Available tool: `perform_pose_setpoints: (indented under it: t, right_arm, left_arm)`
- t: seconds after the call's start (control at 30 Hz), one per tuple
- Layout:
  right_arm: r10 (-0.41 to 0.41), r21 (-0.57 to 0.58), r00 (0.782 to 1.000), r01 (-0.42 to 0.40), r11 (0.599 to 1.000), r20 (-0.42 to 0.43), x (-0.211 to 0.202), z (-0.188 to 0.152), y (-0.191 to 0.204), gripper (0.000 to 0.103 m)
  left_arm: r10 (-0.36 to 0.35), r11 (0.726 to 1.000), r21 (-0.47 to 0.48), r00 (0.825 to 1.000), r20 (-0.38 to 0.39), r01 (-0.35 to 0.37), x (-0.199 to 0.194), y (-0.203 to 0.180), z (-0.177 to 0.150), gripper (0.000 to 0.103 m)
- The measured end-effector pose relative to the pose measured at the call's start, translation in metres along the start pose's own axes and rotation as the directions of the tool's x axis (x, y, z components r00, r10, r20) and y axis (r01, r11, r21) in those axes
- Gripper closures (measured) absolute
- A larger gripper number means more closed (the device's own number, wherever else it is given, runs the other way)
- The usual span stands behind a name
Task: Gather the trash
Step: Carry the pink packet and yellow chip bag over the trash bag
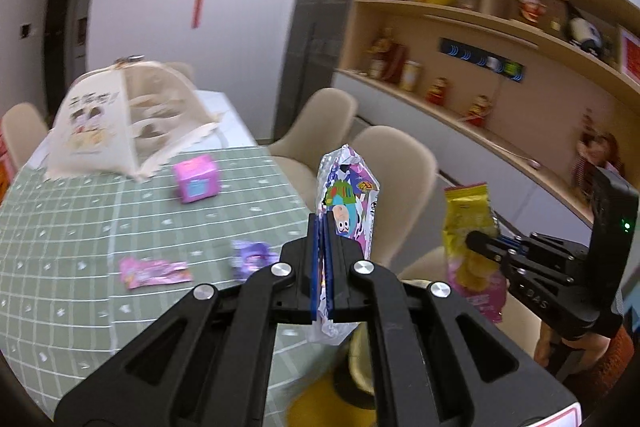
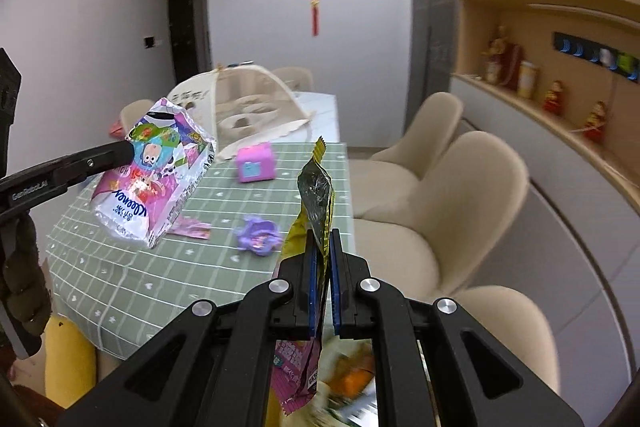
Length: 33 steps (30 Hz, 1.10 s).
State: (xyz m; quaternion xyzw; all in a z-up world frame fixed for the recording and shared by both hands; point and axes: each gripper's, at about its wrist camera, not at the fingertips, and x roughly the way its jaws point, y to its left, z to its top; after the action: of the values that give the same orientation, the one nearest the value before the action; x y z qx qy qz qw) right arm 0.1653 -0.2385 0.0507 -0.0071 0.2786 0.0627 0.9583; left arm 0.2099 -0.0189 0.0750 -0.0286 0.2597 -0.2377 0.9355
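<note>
My left gripper (image 1: 323, 227) is shut on a white and purple cartoon tissue pack (image 1: 347, 195), held up in the air beside the table; the pack also shows in the right wrist view (image 2: 154, 167). My right gripper (image 2: 324, 239) is shut on a yellow and pink chip bag (image 2: 316, 203), also seen in the left wrist view (image 1: 470, 239). On the green checked tablecloth (image 1: 72, 267) lie a pink wrapper (image 1: 154, 271), a crumpled purple wrapper (image 1: 254, 257) and a pink box (image 1: 197, 178).
A beige mesh food cover (image 1: 120, 119) stands at the table's far end. Beige chairs (image 2: 452, 195) line the right side of the table. Wall shelves (image 1: 460, 59) hold figurines. Something yellow and blurred (image 1: 356, 379) lies below the grippers.
</note>
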Motion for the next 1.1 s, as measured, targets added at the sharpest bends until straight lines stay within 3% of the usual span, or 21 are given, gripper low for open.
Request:
perform_pose_setpoints:
  t: [0.3,0.63,0.8,1.1]
  right_arm:
    - [-0.118,0.065,0.993,0.117,0.991,0.020,-0.048,-0.026,-0.054,0.095]
    - [-0.185,0.141,0.983,0.183,0.973,-0.004,-0.069,-0.056,-0.095,0.095]
    - [-0.196,0.153,0.980,0.197,0.968,-0.019,-0.069,-0.064,-0.104,0.095]
    - [-0.205,0.181,0.977,0.212,0.960,-0.060,-0.065,-0.080,-0.117,0.095]
  left_arm:
    - [-0.147,0.987,0.065,0.988,-0.056,0.150,0.021,-0.083,-0.013,0.101]
    - [-0.223,0.967,0.089,0.963,-0.150,0.238,0.051,-0.129,-0.033,0.101]
    - [-0.274,0.958,0.021,0.932,-0.236,0.287,0.079,-0.133,-0.050,0.101]
    - [-0.297,0.952,-0.038,0.888,-0.352,0.303,0.117,-0.136,-0.082,0.101]
